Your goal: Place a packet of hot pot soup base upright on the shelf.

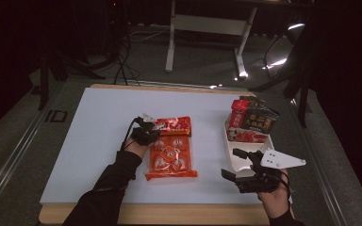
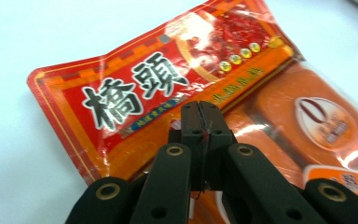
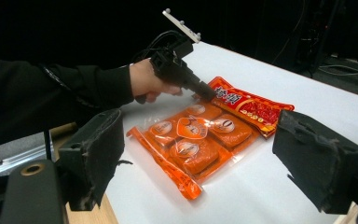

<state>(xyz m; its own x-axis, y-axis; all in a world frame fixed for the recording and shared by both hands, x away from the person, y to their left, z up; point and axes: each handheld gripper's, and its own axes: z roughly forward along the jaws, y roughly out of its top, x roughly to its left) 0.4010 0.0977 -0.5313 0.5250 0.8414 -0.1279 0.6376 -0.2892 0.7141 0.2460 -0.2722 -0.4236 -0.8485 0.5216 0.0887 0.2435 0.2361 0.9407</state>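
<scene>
Item: orange-red sachet pack [image 1: 171,149], a flat, glossy plastic bag holding several sealed blocks under a printed red header, laid on the white table [image 1: 94,141] left of centre, header end away from the person. Location relative to other stock: well apart from the white tray [image 1: 238,162] at the right, in which further snack packets [image 1: 252,121] are stood. Left gripper [image 2: 200,112]: jaws brought fully together, tips held over the pack's header band; whether film is pinched between them cannot be told. Right gripper [image 3: 200,154]: jaws spread wide, nothing between them, held near the tray at the near right edge. Handling, as judged: light to moderate in weight, limp between its blocks, so sagging is to be expected if lifted by one end; film is slick and crinkly, so slipping is likely under a shallow pinch. Recommended hold: the flat sealed margin or header strip, pinched deep, rather than the bulging blocks.
</scene>
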